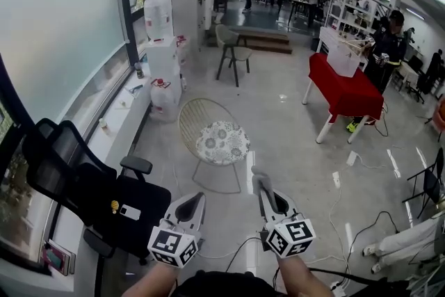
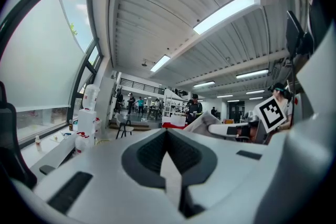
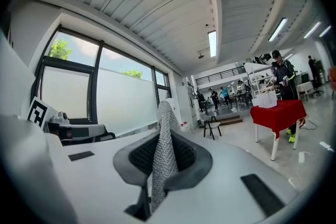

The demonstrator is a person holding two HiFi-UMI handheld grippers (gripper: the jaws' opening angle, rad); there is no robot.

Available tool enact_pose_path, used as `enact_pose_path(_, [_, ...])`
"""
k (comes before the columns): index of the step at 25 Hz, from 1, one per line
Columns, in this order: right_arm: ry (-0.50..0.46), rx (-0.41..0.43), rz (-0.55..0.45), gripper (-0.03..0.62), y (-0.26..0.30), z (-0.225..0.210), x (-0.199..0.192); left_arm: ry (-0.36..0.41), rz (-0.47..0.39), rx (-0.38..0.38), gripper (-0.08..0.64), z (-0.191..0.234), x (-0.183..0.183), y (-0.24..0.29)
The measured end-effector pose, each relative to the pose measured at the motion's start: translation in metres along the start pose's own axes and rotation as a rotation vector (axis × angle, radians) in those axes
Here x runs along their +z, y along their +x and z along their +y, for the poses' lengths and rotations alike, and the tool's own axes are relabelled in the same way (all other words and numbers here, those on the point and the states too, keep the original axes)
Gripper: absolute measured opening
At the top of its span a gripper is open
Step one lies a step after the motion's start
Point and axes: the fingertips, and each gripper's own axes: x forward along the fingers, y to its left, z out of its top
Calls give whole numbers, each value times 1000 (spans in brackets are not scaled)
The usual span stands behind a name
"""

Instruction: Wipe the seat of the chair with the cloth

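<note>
Held out forward side by side, forearms low, tips aimed ahead. Left gripper (image 1: 195, 198): pinched together, nothing between. Right gripper (image 1: 265, 193): clamped on grey knit cloth (image 3: 164, 155), tuft poking past the tips. Wire chair (image 1: 189, 116), patterned cushion (image 1: 222, 142): just beyond, apart from both.

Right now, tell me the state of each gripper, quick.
Left gripper: closed, nothing between its jaws.
Right gripper: closed on the grey cloth.

Head view looks steeply down; gripper views look outward; all share red table (image 1: 342, 91).
</note>
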Motion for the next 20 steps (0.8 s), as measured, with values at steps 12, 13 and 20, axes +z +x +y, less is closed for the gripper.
enact_pose_path(12, [-4, -64, 13, 25, 26, 50, -15, -15, -4, -52, 6, 59, -7, -25])
enact_pose_path(13, [0, -68, 12, 25, 29, 53, -15, -21, -4, -55, 6, 63, -8, -25])
enact_pose_path(20, [-6, -66, -9, 25, 54, 51, -9, -13, -21, -74, 6, 74, -3, -12])
